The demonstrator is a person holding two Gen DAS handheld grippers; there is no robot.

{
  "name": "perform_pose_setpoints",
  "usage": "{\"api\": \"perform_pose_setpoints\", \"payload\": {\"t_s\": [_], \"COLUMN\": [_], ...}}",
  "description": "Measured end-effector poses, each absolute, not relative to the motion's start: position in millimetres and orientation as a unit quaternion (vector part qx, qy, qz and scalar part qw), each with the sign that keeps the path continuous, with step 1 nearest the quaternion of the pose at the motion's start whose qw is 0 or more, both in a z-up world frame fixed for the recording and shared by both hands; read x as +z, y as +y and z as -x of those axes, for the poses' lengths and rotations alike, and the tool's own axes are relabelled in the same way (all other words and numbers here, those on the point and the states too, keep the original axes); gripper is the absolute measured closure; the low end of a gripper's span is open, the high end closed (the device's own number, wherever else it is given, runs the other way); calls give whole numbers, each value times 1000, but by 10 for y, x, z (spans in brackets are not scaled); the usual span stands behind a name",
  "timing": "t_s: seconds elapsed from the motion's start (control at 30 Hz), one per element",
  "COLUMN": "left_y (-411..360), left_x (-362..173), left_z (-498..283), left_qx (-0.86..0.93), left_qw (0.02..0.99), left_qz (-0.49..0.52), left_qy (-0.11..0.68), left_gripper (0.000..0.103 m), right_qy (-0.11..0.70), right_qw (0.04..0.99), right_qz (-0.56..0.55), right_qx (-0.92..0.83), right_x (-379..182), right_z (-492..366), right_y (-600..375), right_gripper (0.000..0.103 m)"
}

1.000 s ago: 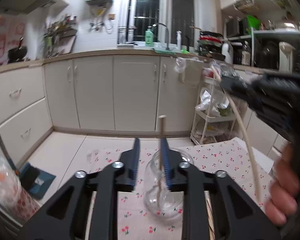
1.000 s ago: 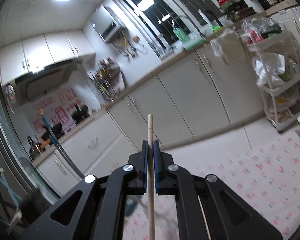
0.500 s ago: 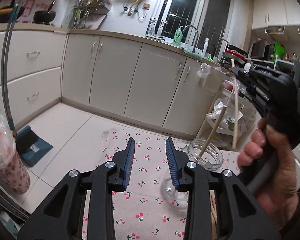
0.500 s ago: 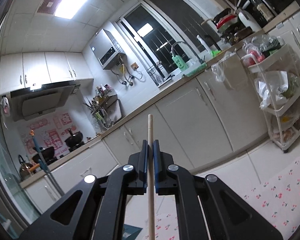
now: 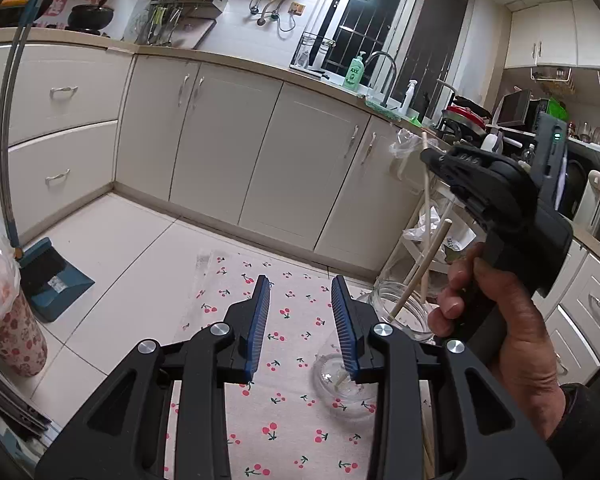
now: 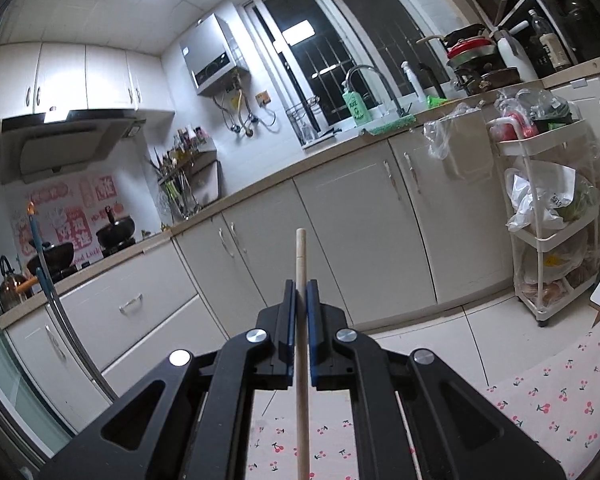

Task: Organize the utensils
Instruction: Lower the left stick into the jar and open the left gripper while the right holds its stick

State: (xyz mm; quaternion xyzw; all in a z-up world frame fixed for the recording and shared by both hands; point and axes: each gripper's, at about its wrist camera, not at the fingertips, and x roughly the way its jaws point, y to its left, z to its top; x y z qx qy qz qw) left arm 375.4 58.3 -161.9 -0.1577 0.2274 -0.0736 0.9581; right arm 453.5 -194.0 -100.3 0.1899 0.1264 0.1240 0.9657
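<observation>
A clear glass jar (image 5: 396, 316) stands on the cherry-print cloth (image 5: 284, 432) with one wooden chopstick (image 5: 420, 268) leaning in it. My left gripper (image 5: 302, 320) is open and empty, just left of the jar. My right gripper (image 6: 301, 320) is shut on a second wooden chopstick (image 6: 301, 264) that runs upright between its pads. In the left wrist view the right gripper (image 5: 432, 158) is held above the jar, and its chopstick (image 5: 425, 216) hangs down toward the jar's mouth.
Cream cabinets (image 5: 260, 152) line the wall beyond the cloth. A white trolley (image 6: 548, 240) with bags stands at the right. A blue dustpan (image 5: 48, 276) and a floral cup (image 5: 8, 320) are on the left. More chopsticks (image 5: 428, 460) lie at the cloth's lower right.
My left gripper has let go of the jar, opened and drawn back to the left. My right gripper has carried its chopstick over above the jar.
</observation>
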Motion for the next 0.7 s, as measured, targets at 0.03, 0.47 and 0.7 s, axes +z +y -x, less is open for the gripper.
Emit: {"api": "perform_pose_setpoints", "payload": {"t_s": [0.03, 0.47, 0.7], "left_y": [589, 609, 610], "left_x": [-1620, -1610, -1609], "left_z": [-3754, -3761, -3787], "left_qx": [-73, -75, -74], "left_qw": [958, 956, 955], "left_qz": [159, 166, 169], "left_qy": [227, 229, 231], "left_gripper": [73, 73, 73], "right_qy": [133, 154, 133], "right_qw": [966, 966, 968], "right_qz": [-185, -155, -159], "right_qx": [124, 136, 144], "right_x": [-1006, -1091, -1068], "right_z": [-4551, -4320, -4240], "right_y": [-1919, -1890, -1921], "right_gripper": [97, 97, 97]}}
